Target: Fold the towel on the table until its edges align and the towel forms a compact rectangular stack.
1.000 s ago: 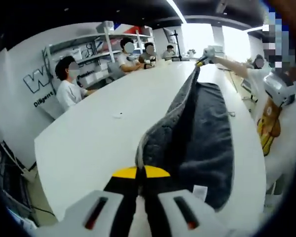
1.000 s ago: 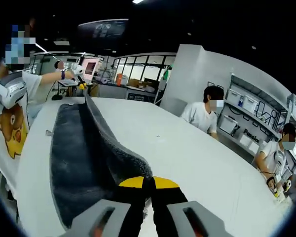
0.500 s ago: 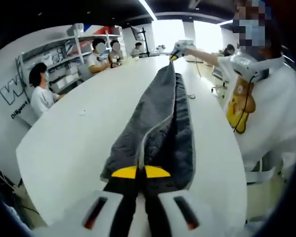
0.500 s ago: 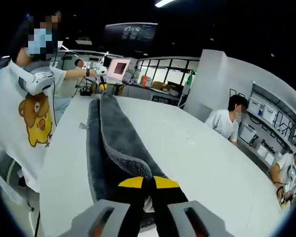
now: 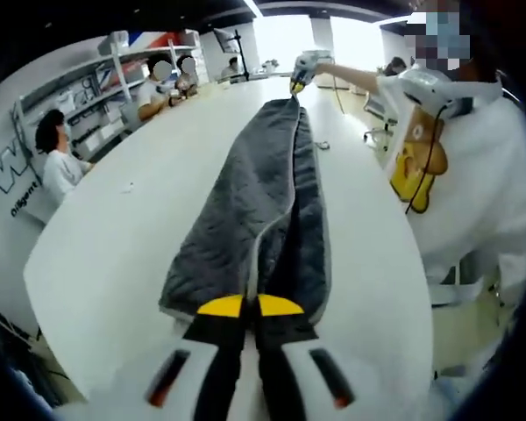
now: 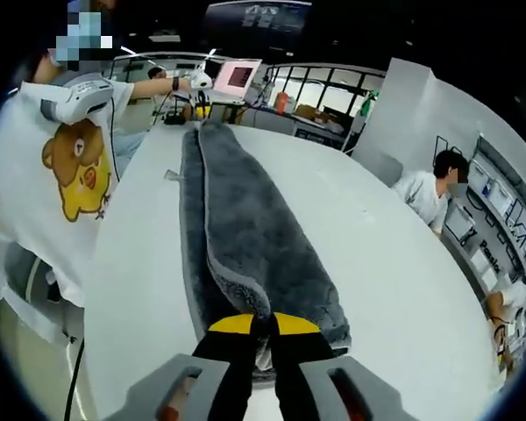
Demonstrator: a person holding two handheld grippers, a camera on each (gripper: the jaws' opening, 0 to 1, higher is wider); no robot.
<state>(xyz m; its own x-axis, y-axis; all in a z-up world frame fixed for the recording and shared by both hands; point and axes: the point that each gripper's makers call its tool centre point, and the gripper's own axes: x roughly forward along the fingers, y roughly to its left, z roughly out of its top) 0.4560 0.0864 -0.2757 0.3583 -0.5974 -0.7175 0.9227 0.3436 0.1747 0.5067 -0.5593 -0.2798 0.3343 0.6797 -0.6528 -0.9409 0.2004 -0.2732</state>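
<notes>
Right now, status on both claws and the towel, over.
Left claw and right claw each shut on a towel end. Towel stretched along the white table, top layer folding over. Nothing in the way.

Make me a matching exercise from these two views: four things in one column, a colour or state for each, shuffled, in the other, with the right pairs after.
Things
1. towel
2. table
3. left gripper
4. bear print on the person's shirt

Colours or states
A. white, bare surface to either side of the cloth
B. yellow and brown
C. dark grey, stretched out long with one layer lying over another
D. yellow-tipped jaws closed on the near end of the cloth

Pairs: 1-C, 2-A, 3-D, 4-B
</notes>
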